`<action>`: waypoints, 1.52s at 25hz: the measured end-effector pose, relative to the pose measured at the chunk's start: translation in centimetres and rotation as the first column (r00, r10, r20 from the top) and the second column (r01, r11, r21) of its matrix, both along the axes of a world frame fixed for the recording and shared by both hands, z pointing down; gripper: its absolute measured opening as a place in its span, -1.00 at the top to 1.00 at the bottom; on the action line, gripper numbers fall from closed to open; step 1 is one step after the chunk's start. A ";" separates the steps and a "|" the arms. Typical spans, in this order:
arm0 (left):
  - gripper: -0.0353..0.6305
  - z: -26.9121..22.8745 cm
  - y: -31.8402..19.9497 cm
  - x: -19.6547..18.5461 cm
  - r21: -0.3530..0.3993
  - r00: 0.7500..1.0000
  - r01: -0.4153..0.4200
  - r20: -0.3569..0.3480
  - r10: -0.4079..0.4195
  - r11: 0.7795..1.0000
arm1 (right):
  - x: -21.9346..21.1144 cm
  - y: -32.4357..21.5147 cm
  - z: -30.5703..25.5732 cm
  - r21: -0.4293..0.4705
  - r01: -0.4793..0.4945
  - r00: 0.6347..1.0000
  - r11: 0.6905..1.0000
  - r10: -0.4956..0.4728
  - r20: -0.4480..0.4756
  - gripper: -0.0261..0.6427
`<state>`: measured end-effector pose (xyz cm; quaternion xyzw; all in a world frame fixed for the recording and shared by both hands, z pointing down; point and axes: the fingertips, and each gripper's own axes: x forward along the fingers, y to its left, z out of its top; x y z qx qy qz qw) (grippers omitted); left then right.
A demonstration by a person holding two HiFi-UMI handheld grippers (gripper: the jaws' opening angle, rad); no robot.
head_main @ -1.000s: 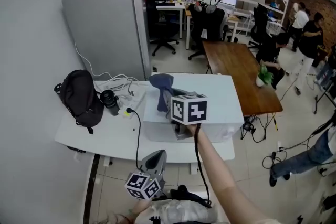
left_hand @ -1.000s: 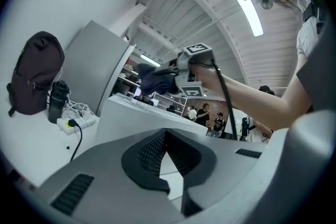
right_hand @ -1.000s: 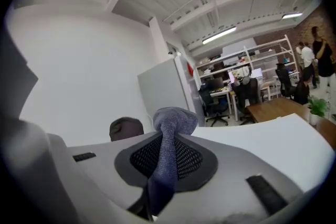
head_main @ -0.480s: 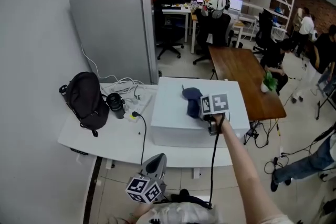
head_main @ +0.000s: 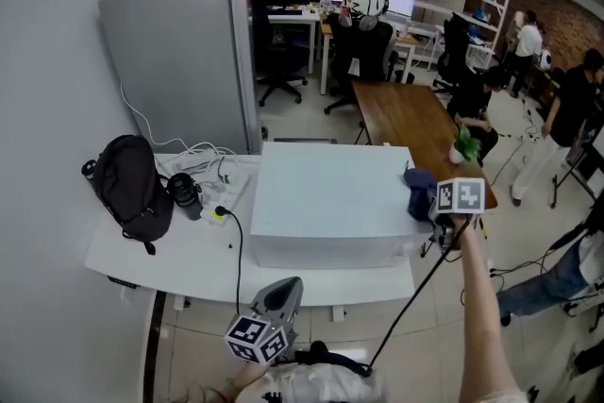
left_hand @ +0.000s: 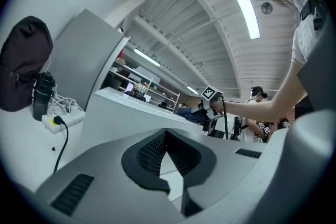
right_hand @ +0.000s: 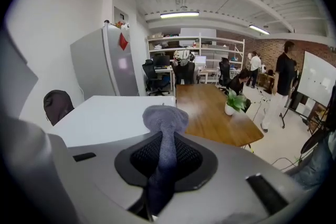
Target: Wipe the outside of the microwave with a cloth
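Currently the right gripper [head_main: 429, 204], jaws clamped on the cloth [head_main: 417, 189], sits at the microwave's [head_main: 326, 203] right edge; the left gripper [head_main: 278, 295], closed and empty, hangs beyond the tabletop's [head_main: 179, 250] front edge.

A black backpack [head_main: 127, 184] and dark flask [head_main: 182, 193] sit on the white desk [head_main: 170, 250] near a grey fridge [head_main: 184, 61].

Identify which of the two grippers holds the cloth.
The right gripper: its jaws are shut on the blue-grey cloth at the right edge of the microwave. The left gripper holds nothing.
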<state>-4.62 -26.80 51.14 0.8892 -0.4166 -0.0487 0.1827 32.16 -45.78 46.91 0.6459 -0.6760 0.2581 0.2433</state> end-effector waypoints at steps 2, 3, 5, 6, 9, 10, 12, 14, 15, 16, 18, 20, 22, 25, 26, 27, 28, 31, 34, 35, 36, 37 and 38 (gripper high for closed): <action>0.93 -0.2 -0.3 0.6 0.005 1.000 -0.024 0.008 0.024 1.000 | -0.5 -0.7 -2.8 0.076 0.018 0.999 0.997 -0.016 -0.028 0.70; 0.93 -0.4 -0.5 0.9 0.009 0.999 -0.038 0.013 0.038 0.999 | -1.3 -1.2 -4.6 0.125 0.036 0.999 0.992 -0.032 -0.037 0.70; 0.93 -1.0 -0.9 1.4 0.023 0.998 -0.059 0.016 0.059 0.998 | -4.1 -2.5 -9.2 0.242 0.087 0.996 0.966 -0.085 -0.020 0.70; 0.93 -1.5 -1.1 1.6 0.033 0.998 -0.065 0.015 0.065 0.997 | -6.2 -3.3 -11.6 0.305 0.116 0.992 0.945 -0.123 0.004 0.70; 0.93 -3.0 -1.2 1.9 0.071 0.997 -0.079 0.016 0.078 0.994 | -14.3 -5.8 -17.1 0.433 0.215 0.959 0.875 -0.272 0.075 0.70; 0.93 -3.4 -1.1 1.8 0.082 0.997 -0.079 0.020 0.078 0.993 | -17.4 -6.7 -17.8 0.447 0.253 0.942 0.858 -0.324 0.088 0.70; 0.93 -3.8 -0.9 1.2 0.096 0.998 -0.066 0.028 0.064 0.993 | -23.7 -8.6 -17.3 0.430 0.331 0.904 0.840 -0.413 0.111 0.70; 0.93 -3.9 -0.8 0.4 0.100 0.999 -0.038 0.034 0.035 0.994 | -29.7 -10.4 -14.7 0.363 0.403 0.868 0.840 -0.477 0.140 0.70; 0.93 -3.9 -0.8 -0.1 0.099 0.999 -0.022 0.035 0.019 0.995 | -32.2 -11.1 -12.9 0.315 0.433 0.854 0.844 -0.496 0.156 0.70; 0.93 -3.9 -0.8 -0.5 0.098 0.999 -0.006 0.035 0.003 0.995 | -34.4 -11.7 -11.0 0.260 0.458 0.845 0.850 -0.507 0.168 0.70; 0.93 -3.8 -0.8 -1.2 0.097 0.999 0.023 0.032 -0.027 0.995 | -37.3 -12.3 -6.9 0.148 0.493 0.842 0.858 -0.513 0.169 0.70; 0.93 -3.6 -0.7 -1.7 0.096 0.998 0.049 0.028 -0.052 0.994 | -38.7 -12.5 -3.7 0.059 0.510 0.846 0.858 -0.513 0.146 0.70; 0.93 -3.6 -0.6 -1.9 0.096 0.997 0.065 0.026 -0.068 0.993 | -38.6 -12.7 -1.8 0.005 0.512 0.852 0.859 -0.509 0.118 0.70; 0.93 -3.4 -0.8 -2.1 0.094 0.997 0.076 0.024 -0.079 0.993 | -36.0 -13.7 -0.2 -0.043 0.477 0.878 0.878 -0.473 0.071 0.70; 0.93 -3.3 -0.9 -2.0 0.092 0.997 0.077 0.022 -0.079 0.993 | -34.7 -14.1 0.2 -0.052 0.456 0.889 0.888 -0.453 0.064 0.70; 0.93 -3.1 -1.0 -1.9 0.089 0.997 0.076 0.019 -0.078 0.993 | -33.1 -14.3 0.6 -0.058 0.433 0.901 0.900 -0.429 0.061 0.70; 0.93 -3.0 -0.9 -1.7 0.086 0.997 0.071 0.016 -0.073 0.994 | -31.3 -14.4 0.9 -0.064 0.407 0.913 0.911 -0.404 0.057 0.70; 0.93 -2.8 -1.1 -0.8 0.078 0.999 0.047 0.009 -0.048 0.996 | -24.1 -14.6 1.2 -0.080 0.314 0.949 0.946 -0.313 0.027 0.69; 0.93 -2.7 -1.3 0.2 0.072 1.000 0.019 0.004 -0.020 0.997 | -15.3 -14.5 1.2 -0.092 0.182 0.983 0.979 -0.183 -0.002 0.69; 0.93 -2.7 -1.3 0.6 0.071 1.000 0.010 0.002 -0.010 0.997 | -12.1 -14.1 1.3 -0.098 0.129 0.991 0.987 -0.131 -0.010 0.69; 0.93 -2.7 -1.2 1.0 0.069 1.000 0.000 0.000 0.000 0.998 | -8.9 -13.6 1.3 -0.104 0.074 0.997 0.992 -0.076 -0.017 0.69; 0.93 -2.6 -1.1 1.3 0.066 1.000 -0.009 -0.001 0.009 0.998 | -5.9 -12.9 1.5 -0.111 0.019 1.000 0.994 -0.021 -0.020 0.69; 0.93 -2.5 -1.1 1.5 0.063 1.000 -0.019 -0.002 0.019 0.998 | -3.1 -12.1 1.6 -0.118 -0.033 0.999 0.992 0.030 -0.021 0.69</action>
